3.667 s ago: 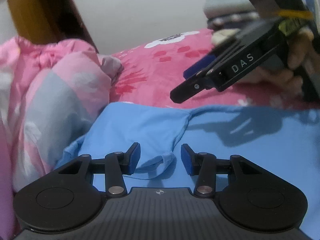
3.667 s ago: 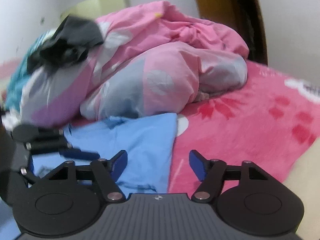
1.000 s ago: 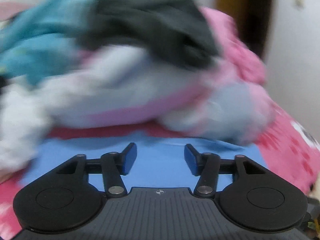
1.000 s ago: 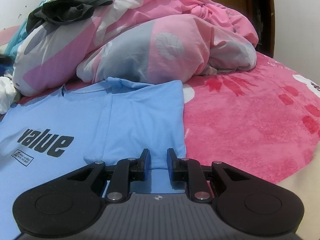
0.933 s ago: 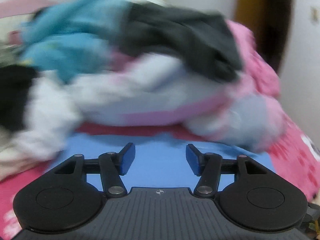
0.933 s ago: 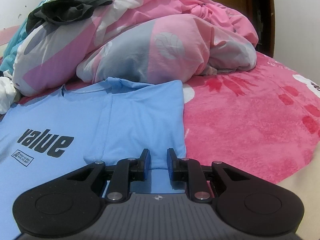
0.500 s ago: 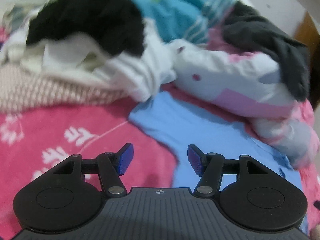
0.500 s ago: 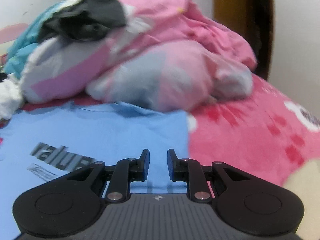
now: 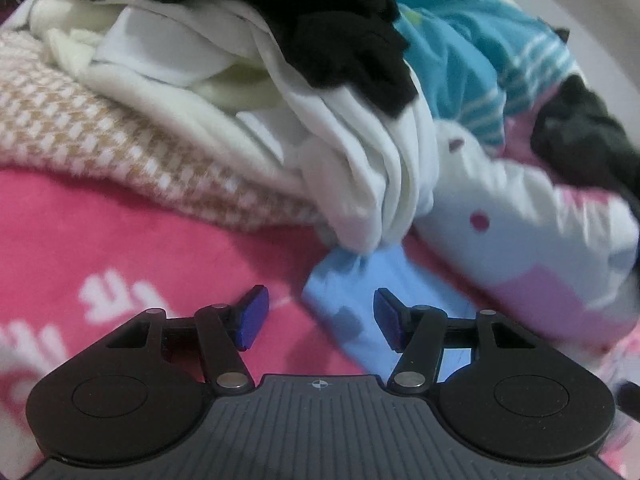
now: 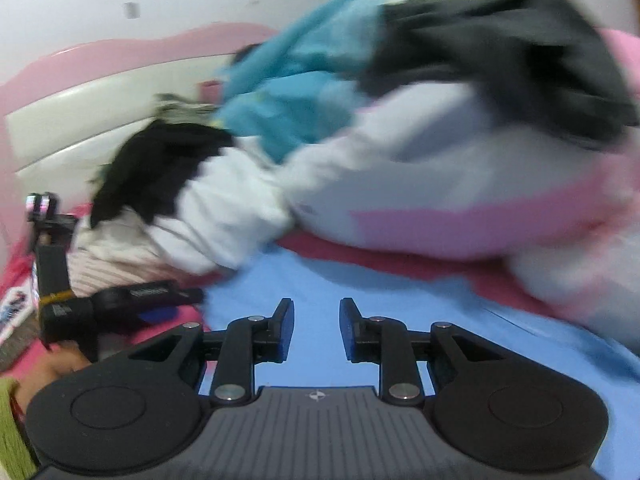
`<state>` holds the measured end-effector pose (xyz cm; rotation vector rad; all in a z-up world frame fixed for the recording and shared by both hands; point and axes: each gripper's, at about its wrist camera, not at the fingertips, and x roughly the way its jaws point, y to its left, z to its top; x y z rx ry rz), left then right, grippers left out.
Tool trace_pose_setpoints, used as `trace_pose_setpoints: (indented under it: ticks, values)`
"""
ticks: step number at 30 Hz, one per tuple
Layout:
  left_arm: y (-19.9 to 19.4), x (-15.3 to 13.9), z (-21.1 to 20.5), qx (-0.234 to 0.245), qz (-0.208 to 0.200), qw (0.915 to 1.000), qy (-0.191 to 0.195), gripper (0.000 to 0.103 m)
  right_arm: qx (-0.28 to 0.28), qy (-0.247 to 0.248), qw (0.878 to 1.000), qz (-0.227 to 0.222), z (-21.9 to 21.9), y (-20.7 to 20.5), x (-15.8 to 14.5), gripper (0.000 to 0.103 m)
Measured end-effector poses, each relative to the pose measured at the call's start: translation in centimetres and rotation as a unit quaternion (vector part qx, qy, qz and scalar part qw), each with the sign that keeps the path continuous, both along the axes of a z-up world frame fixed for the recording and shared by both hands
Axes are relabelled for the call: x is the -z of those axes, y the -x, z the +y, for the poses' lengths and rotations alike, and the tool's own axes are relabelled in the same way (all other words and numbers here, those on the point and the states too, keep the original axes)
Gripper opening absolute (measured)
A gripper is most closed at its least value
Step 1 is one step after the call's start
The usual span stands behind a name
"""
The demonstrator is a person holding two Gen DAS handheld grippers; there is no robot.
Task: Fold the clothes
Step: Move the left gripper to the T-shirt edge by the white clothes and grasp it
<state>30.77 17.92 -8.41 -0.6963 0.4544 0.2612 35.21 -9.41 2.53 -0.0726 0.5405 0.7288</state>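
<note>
The right tongs (image 10: 316,330), narrow a second earlier with the blue T-shirt's (image 10: 400,312) hem at their tips, had just been opening and hung empty over the shirt, which lay flat on the pink bed (image 9: 100,248). The left tongs (image 9: 316,318) stood wide and empty, having swung down to the shirt's sleeve corner (image 9: 352,280) beside the unfolded pile (image 9: 240,92). Probably the next fold starts there.

I see the blue shirt (image 9: 362,280) as smooth matt cloth; beside it the pink bedspread (image 9: 120,248) looks fuzzy, and behind it the checked beige knit (image 9: 100,140) coarse-woven.
</note>
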Motion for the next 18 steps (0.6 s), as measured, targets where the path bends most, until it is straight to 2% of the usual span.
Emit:
trace_pose_setpoints:
  ticks: [3, 4, 5, 6, 7, 9, 11, 13, 15, 17, 18]
  values:
    - [-0.5, 0.5, 0.2, 0.000, 0.002, 1.0000, -0.008, 0.042, -0.015, -0.006, 1.000, 0.014, 4.3, -2.7, 1.4, 0.027]
    - [-0.5, 0.6, 0.1, 0.001, 0.002, 0.9999, -0.012, 0.034, -0.014, -0.010, 1.000, 0.022, 5.4, -3.7, 1.9, 0.027]
    - [-0.5, 0.6, 0.1, 0.007, 0.000, 0.9999, -0.013, 0.017, -0.010, -0.013, 0.999, 0.034, 6.2, -4.6, 2.5, 0.027]
    - [-0.4, 0.7, 0.0, 0.013, -0.004, 0.9998, -0.014, 0.009, -0.005, -0.017, 0.999, 0.046, 6.9, -5.5, 3.1, 0.027]
    - [-0.4, 0.6, -0.1, 0.017, -0.009, 0.9996, -0.018, 0.005, 0.002, -0.020, 0.998, 0.059, 7.4, -6.3, 3.5, 0.027]
    - [0.1, 0.0, -0.9, 0.031, -0.028, 0.9980, -0.047, 0.002, 0.018, -0.027, 0.996, 0.088, 7.9, -7.8, 4.2, 0.027]
    - [0.8, -1.1, -2.4, 0.056, -0.047, 0.9923, -0.099, 0.001, 0.030, -0.033, 0.993, 0.110, 8.0, -8.8, 4.3, 0.027]
    - [1.4, -2.1, -4.3, 0.091, -0.059, 0.9818, -0.156, 0.001, 0.038, -0.038, 0.991, 0.126, 8.0, -9.6, 4.1, 0.027]
    - [2.1, -2.6, -6.4, 0.131, -0.066, 0.9668, -0.210, 0.001, 0.034, -0.033, 0.990, 0.134, 8.1, -9.9, 3.7, 0.027]
    - [2.5, -2.5, -7.7, 0.158, -0.067, 0.9558, -0.238, 0.001, 0.025, -0.020, 0.989, 0.142, 8.5, -10.2, 3.4, 0.027]
    - [2.6, -2.4, -8.0, 0.162, -0.066, 0.9532, -0.246, 0.001, 0.017, -0.010, 0.989, 0.144, 8.8, -10.3, 3.3, 0.027]
